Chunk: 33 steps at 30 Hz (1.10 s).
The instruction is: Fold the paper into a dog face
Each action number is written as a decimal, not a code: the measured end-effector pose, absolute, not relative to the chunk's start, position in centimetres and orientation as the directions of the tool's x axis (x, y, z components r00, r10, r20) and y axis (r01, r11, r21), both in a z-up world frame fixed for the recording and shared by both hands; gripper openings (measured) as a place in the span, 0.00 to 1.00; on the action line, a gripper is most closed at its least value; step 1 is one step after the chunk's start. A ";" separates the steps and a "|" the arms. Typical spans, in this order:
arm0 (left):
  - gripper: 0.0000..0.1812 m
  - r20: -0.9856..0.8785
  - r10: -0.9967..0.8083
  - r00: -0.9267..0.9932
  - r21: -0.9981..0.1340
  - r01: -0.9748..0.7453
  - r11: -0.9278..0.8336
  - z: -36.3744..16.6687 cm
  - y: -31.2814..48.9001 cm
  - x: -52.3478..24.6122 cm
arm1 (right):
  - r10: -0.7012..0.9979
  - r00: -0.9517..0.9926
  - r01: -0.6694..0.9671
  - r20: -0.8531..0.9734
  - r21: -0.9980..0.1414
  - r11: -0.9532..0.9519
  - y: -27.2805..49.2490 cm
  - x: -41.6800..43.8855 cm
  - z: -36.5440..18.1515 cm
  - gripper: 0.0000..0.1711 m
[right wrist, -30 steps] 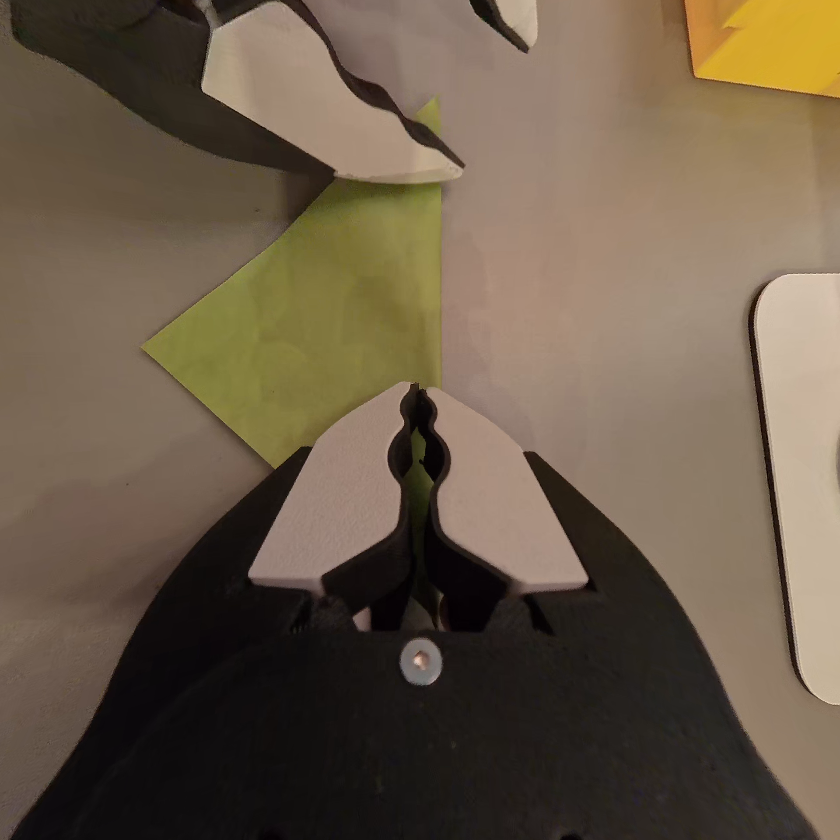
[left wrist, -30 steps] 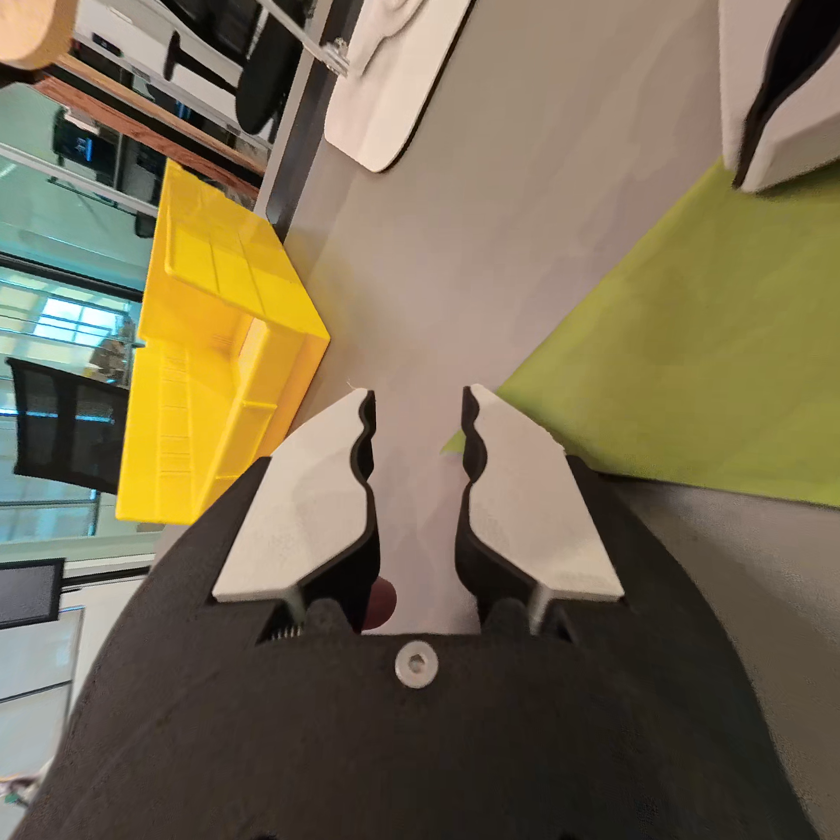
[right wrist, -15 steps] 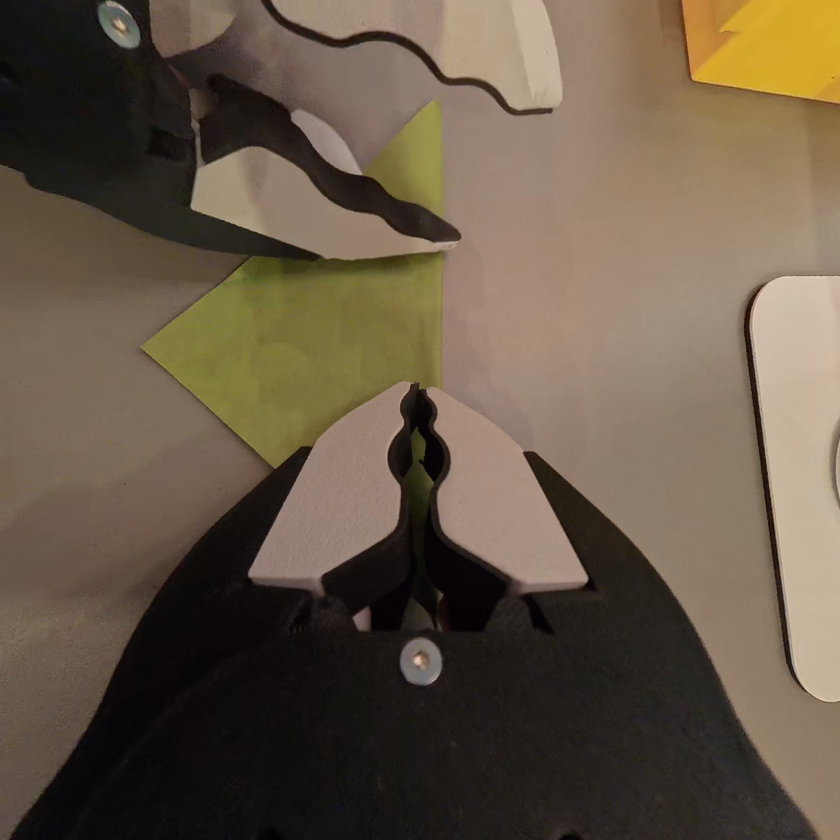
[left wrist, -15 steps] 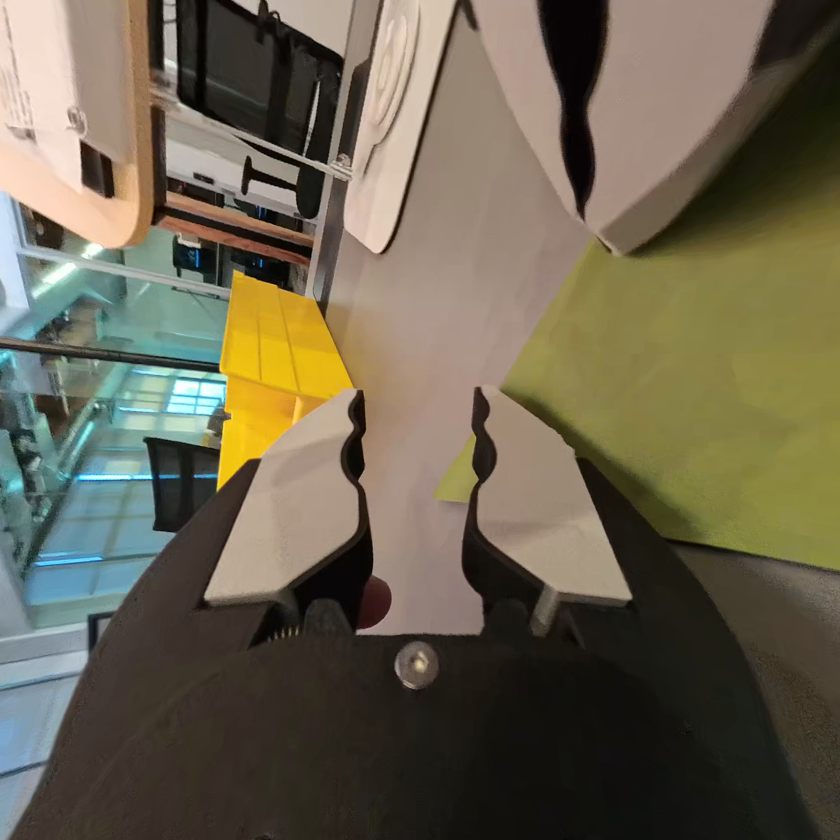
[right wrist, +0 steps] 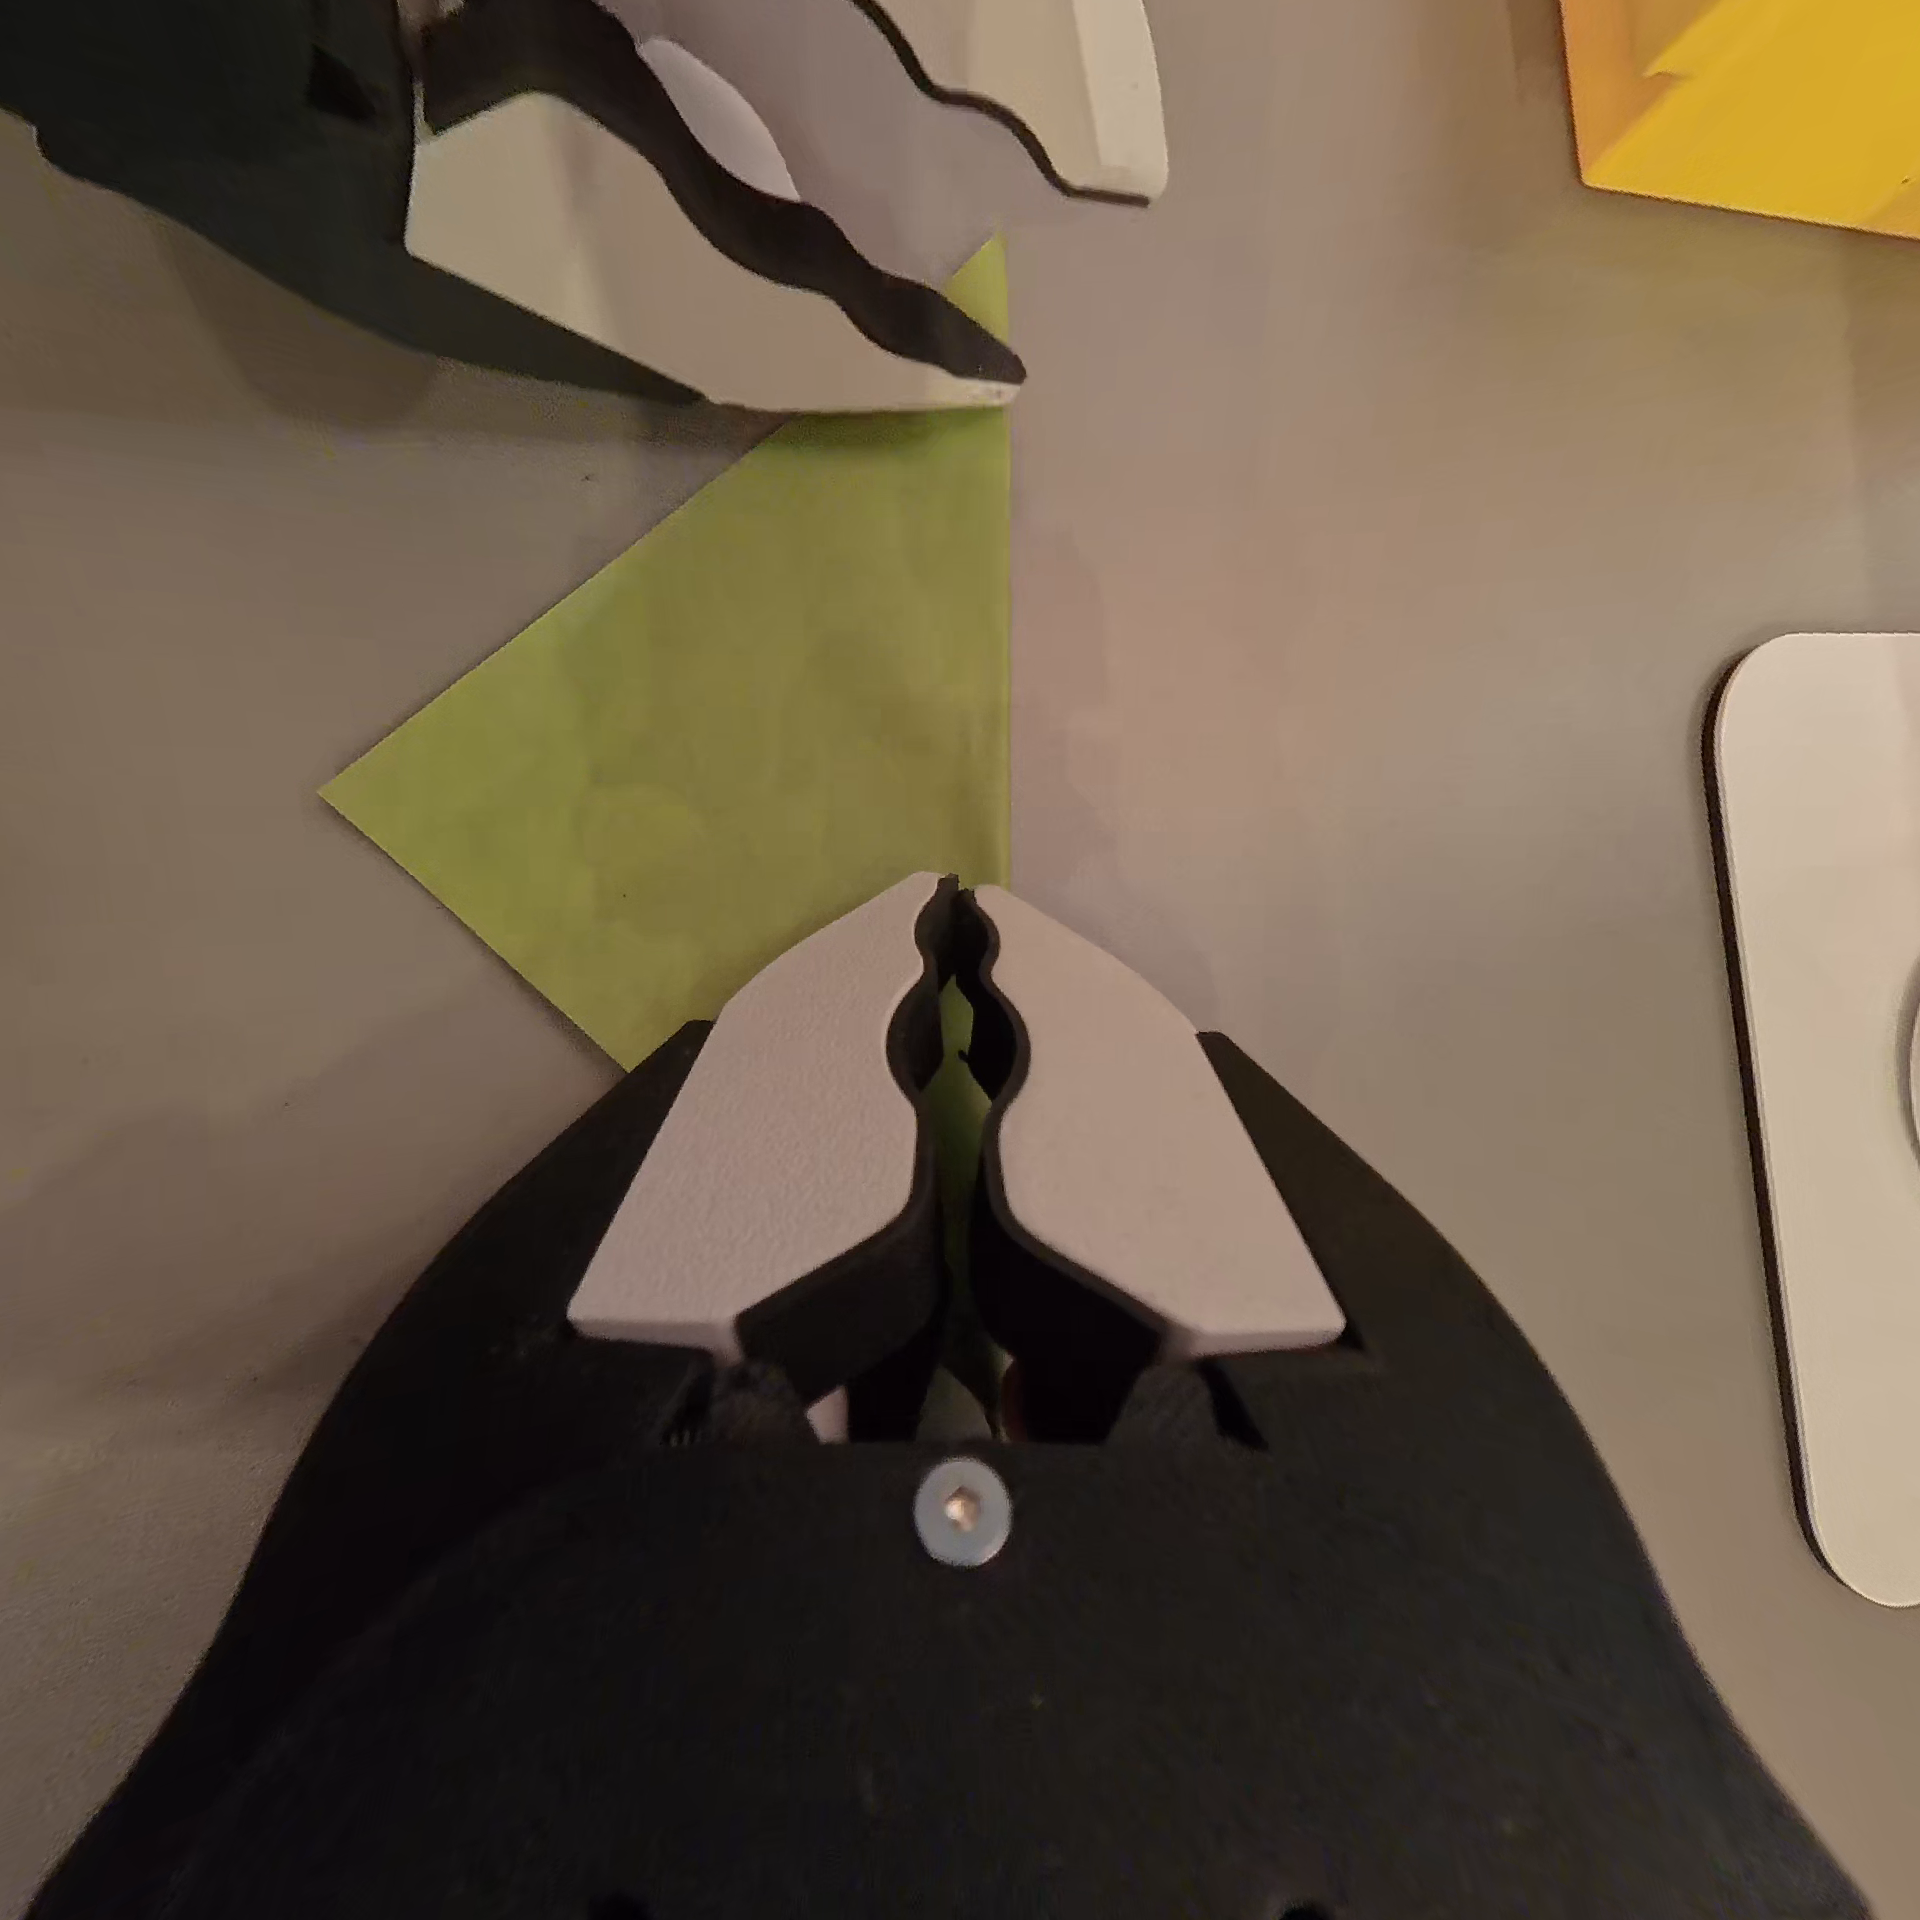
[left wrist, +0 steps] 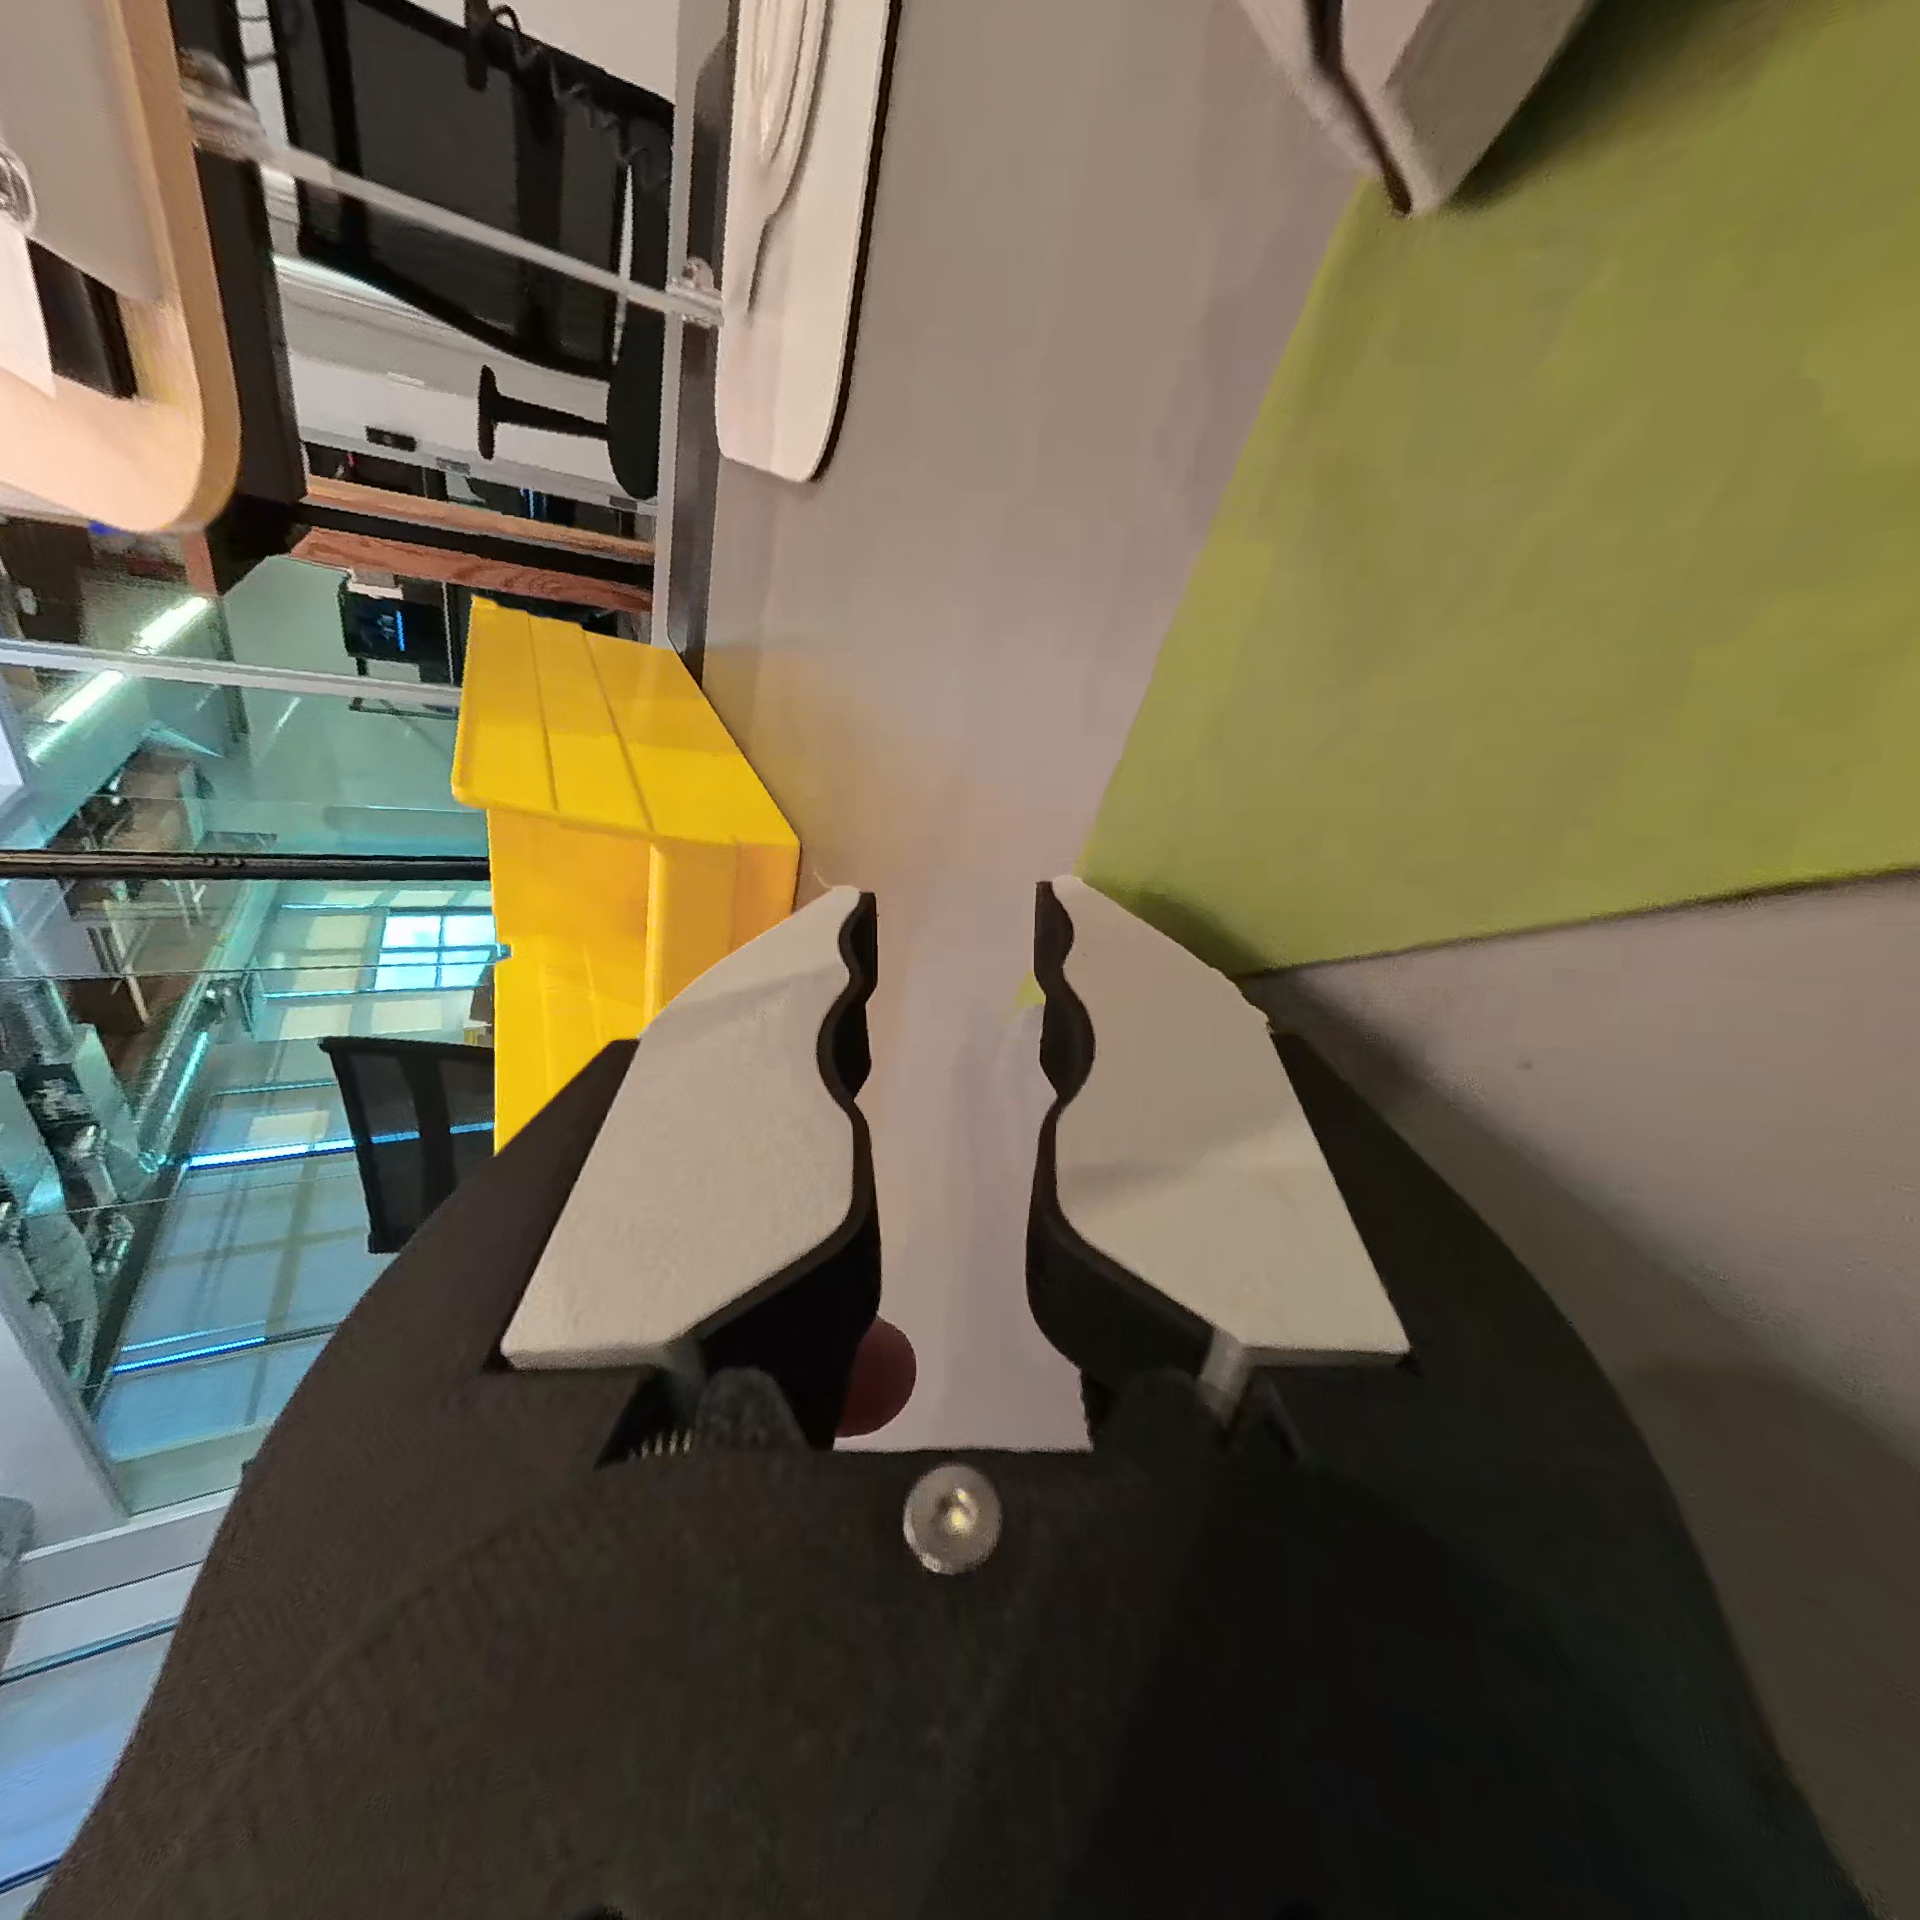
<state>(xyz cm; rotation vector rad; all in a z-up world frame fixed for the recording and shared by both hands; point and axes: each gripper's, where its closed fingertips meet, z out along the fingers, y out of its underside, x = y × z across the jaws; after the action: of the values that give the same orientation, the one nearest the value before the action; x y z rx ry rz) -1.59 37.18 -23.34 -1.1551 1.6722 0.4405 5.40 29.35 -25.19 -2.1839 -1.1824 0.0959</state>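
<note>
The green paper (right wrist: 748,727) lies flat on the grey table (right wrist: 1351,623), folded into a triangle with its long edge on the right. My right gripper (right wrist: 951,883) is shut, and its tips are over the near corner of the paper by the long edge. I cannot tell whether it touches the sheet. It also shows blurred at the top of the left wrist view (left wrist: 1455,104). My left gripper (left wrist: 956,914) is open and empty. Its right finger is at the far corner of the paper (left wrist: 1507,571). In the right wrist view the left gripper (right wrist: 1060,270) covers that corner.
A yellow plastic bin (left wrist: 623,831) stands at the table's edge beyond the paper, and also shows in the right wrist view (right wrist: 1766,104). A white flat pad (right wrist: 1849,1039) lies to the right of the paper. Office furniture and glass walls are beyond the table.
My left gripper swung over the far corner of the paper, tilted, and now sits at its tip, still open. My right gripper and the paper have not moved.
</note>
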 end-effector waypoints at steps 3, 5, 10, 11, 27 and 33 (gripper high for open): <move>0.15 -0.877 -0.479 -0.045 -0.215 -0.854 0.473 -23.5 37.6 -2.3 | 0.773 0.591 0.726 0.230 -0.568 -0.387 29.3 5.4 -25.2 0.00; 0.14 -0.881 -0.469 -0.058 -0.187 -0.868 0.460 -23.5 38.4 -3.0 | 0.773 0.591 0.727 0.231 -0.567 -0.386 29.3 5.4 -25.2 0.00; 0.24 -0.869 -0.495 0.001 -0.216 -0.901 0.376 -22.8 40.8 -5.6 | 0.774 0.589 0.729 0.232 -0.566 -0.384 29.3 5.4 -25.2 0.00; 0.26 -0.849 -0.526 0.043 -0.264 -0.898 0.353 -22.4 40.5 -5.5 | 0.774 0.588 0.730 0.234 -0.566 -0.384 29.3 5.4 -25.2 0.00; 0.17 -0.777 -0.626 0.066 -0.391 -0.830 0.398 -23.5 36.1 0.3 | 0.753 0.585 0.755 0.303 -0.543 -0.367 29.7 5.3 -24.4 0.03; 0.14 -0.802 -0.595 0.043 -0.362 -0.828 0.428 -23.6 35.8 0.4 | 0.731 0.547 0.805 0.408 -0.496 -0.326 30.4 3.9 -24.5 0.03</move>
<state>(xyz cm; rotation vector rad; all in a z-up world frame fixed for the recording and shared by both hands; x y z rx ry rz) 0.35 35.76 -23.59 -1.2623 1.6497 0.2818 3.90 30.36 -24.52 -2.1177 -1.2322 -0.1430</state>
